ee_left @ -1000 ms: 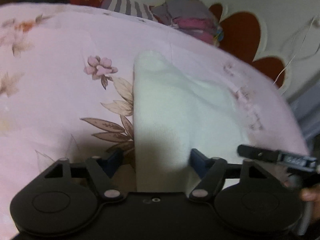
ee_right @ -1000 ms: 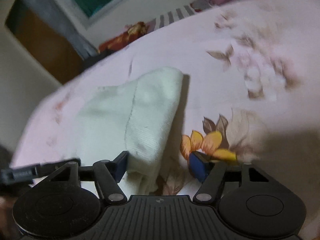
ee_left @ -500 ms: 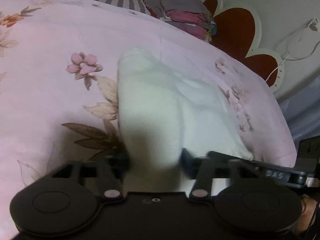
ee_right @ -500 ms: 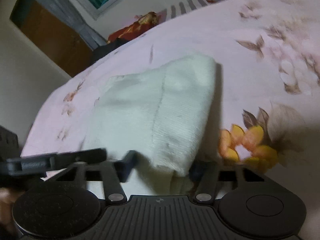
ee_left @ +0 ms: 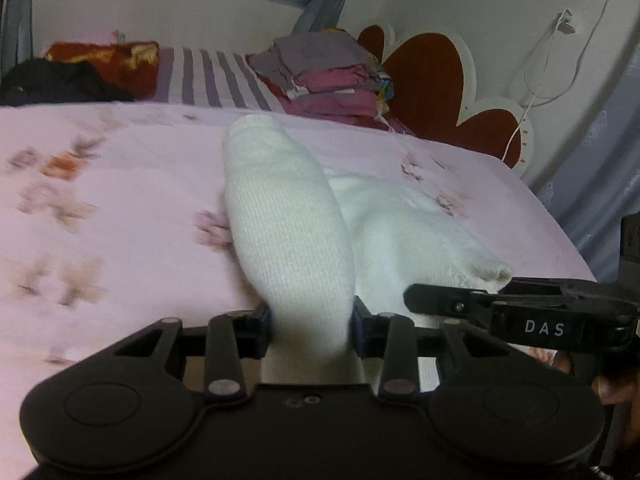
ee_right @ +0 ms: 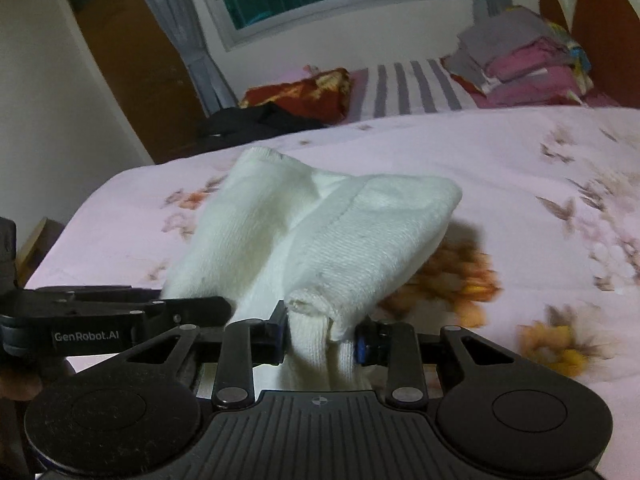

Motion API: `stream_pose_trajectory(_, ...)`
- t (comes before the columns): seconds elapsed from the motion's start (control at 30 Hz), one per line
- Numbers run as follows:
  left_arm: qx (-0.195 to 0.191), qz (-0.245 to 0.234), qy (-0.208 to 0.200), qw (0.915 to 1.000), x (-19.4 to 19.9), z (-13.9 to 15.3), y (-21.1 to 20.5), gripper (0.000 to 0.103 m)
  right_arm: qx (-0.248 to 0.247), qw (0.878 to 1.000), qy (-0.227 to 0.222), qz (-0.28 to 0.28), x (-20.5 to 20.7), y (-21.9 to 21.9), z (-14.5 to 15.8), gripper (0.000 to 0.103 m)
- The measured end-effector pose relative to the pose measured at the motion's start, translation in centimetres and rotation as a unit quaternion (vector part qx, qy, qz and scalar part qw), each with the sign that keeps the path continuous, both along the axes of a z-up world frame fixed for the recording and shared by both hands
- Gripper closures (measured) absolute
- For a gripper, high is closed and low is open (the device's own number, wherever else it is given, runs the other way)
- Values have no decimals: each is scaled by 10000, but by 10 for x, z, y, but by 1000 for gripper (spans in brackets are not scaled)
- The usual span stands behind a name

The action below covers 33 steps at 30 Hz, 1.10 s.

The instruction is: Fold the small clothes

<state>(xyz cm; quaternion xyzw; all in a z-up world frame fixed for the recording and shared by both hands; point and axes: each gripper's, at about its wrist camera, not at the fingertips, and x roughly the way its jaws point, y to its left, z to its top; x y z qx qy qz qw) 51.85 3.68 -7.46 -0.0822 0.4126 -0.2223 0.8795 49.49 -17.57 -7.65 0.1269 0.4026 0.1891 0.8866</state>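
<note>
A small white knitted garment (ee_left: 288, 216) lies on the pink floral bedspread (ee_left: 100, 200), its near end raised off the bed. My left gripper (ee_left: 312, 330) is shut on one near corner of it. My right gripper (ee_right: 322, 338) is shut on the other near corner (ee_right: 316, 304), where the cloth bunches between the blue pads. The garment (ee_right: 320, 232) sags in two lobes between the grippers. The right gripper's side arm (ee_left: 520, 312) shows in the left wrist view, and the left gripper's arm (ee_right: 112, 316) in the right wrist view.
A stack of folded clothes (ee_left: 332, 72) sits at the head of the bed by a red and white headboard (ee_left: 432, 72). A striped pillow (ee_left: 212, 76), a red cushion (ee_left: 100, 56) and dark cloth (ee_left: 56, 80) lie along the far edge. The bed's right edge (ee_left: 560, 232) is close.
Both grippers closed on the garment's near corners and lifted them. The cameras tilted up, so the window and wall now show.
</note>
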Motion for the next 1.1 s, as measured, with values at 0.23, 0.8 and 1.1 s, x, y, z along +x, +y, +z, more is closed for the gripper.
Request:
stream_pose_trajectory(0.23, -17, 125, -9, 9999, -10, 7, 90, 67, 184, 9998, 4, 89, -7, 90, 2, 72)
stream_pose_trajectory(0.8, -1189, 658, 716, 9881, -31, -59, 221, 52, 147, 9973, 720, 59, 5, 155, -69, 41)
stream_pose_trajectory(1.1, -456, -222, -191, 9985, 12, -16, 174, 72, -644, 9970, -309, 291, 13, 188, -22, 82)
